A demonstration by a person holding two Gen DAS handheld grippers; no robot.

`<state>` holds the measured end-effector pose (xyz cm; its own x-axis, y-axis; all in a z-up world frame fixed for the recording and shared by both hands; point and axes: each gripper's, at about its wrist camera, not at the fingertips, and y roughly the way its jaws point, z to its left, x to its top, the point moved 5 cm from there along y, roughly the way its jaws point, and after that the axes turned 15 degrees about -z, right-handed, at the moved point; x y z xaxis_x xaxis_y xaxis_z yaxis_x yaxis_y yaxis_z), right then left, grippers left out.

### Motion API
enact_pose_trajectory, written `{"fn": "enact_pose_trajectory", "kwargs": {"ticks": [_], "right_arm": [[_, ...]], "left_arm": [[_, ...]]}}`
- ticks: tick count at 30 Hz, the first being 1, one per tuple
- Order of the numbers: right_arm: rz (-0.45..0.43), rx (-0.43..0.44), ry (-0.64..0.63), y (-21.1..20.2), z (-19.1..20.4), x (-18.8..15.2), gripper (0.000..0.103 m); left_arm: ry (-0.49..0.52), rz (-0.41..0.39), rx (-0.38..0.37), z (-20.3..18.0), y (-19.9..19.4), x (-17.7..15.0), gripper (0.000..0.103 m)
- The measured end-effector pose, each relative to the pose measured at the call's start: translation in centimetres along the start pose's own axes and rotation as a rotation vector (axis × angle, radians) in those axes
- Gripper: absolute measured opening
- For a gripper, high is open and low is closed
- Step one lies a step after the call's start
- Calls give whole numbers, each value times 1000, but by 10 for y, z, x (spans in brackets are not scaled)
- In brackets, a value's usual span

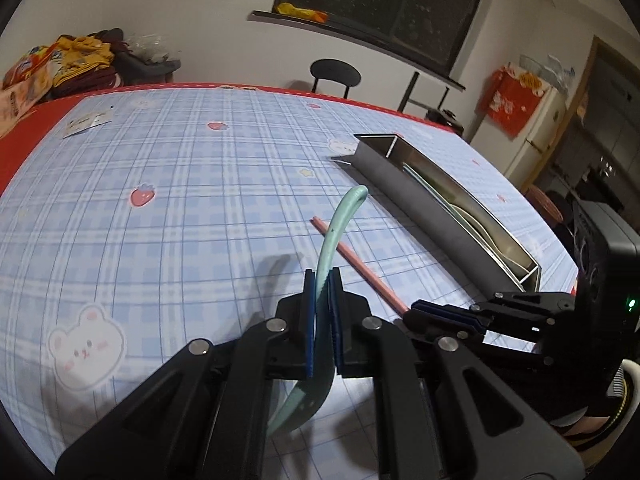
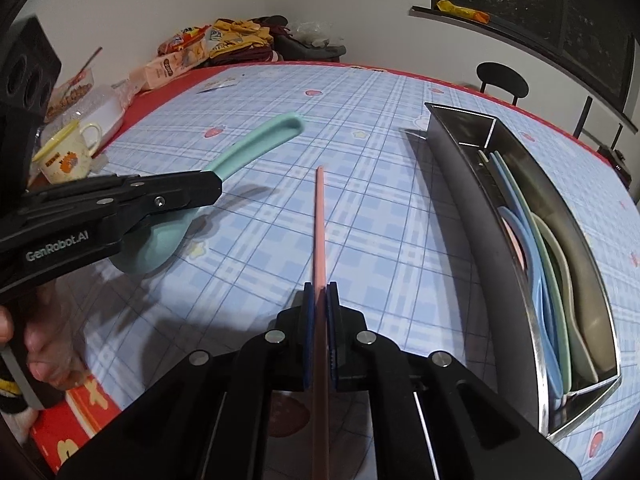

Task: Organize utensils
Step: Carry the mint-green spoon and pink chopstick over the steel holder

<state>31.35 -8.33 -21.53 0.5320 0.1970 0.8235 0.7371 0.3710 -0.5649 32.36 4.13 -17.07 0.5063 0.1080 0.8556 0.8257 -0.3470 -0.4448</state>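
Observation:
My left gripper (image 1: 322, 280) is shut on a mint green spoon (image 1: 334, 228), held above the blue plaid tablecloth; it also shows in the right wrist view (image 2: 256, 146), with the left gripper (image 2: 212, 188) at the left. My right gripper (image 2: 321, 290) is shut on a pink chopstick (image 2: 320, 220) that points away across the table. In the left wrist view the chopstick (image 1: 360, 266) runs to the right gripper (image 1: 416, 308) at the right. A long steel tray (image 2: 472, 200) at the right holds several blue, green and cream utensils (image 2: 544, 264); it also shows in the left wrist view (image 1: 420, 204).
At the far left edge stand a yellow-rimmed mug (image 2: 66, 156), a clear container (image 2: 100, 104), snack packets (image 2: 180, 60) and a pile of clothes (image 2: 256, 40). A black chair (image 2: 502, 76) stands behind the table. A paper tag (image 1: 86, 122) lies on the cloth.

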Motion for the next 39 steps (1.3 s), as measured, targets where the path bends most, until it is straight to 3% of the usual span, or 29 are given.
{"fn": "enact_pose_trajectory", "kwargs": {"ticks": [7, 20, 29, 32, 39], "right_arm": [[-62, 17, 88, -11, -14, 4, 6], [-99, 63, 149, -17, -21, 6, 6], [-139, 224, 317, -31, -47, 14, 6], [-156, 252, 311, -38, -61, 27, 6], [-240, 222, 293, -42, -130, 69, 6]], "left_arm": [[-7, -13, 21, 1, -2, -5, 11], [-23, -13, 63, 9, 0, -5, 11], [-82, -26, 144, 17, -6, 1, 11], [-113, -57, 166, 8, -11, 13, 11], [-197, -87, 80, -53, 5, 37, 11]]}}
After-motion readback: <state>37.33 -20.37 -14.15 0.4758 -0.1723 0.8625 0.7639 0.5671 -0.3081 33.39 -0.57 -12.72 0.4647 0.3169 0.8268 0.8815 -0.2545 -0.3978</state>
